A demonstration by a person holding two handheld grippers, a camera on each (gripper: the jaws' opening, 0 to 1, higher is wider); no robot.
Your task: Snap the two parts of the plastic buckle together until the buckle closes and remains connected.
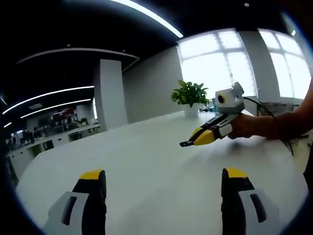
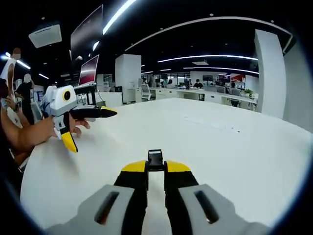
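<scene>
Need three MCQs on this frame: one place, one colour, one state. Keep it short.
1. Where is the potted plant?
A) at the far end of the white table, by the windows
B) on the floor
C) on a chair
2. Tip colour of the left tongs?
A) red
B) yellow
C) green
3. State of the right tongs?
A) open, empty
B) shut on a black buckle part
C) shut on a cable
Key: 1A, it stands at the far end before bright windows; 2B, both tips are yellow; 3B, the part sits pinched between the tips.
</scene>
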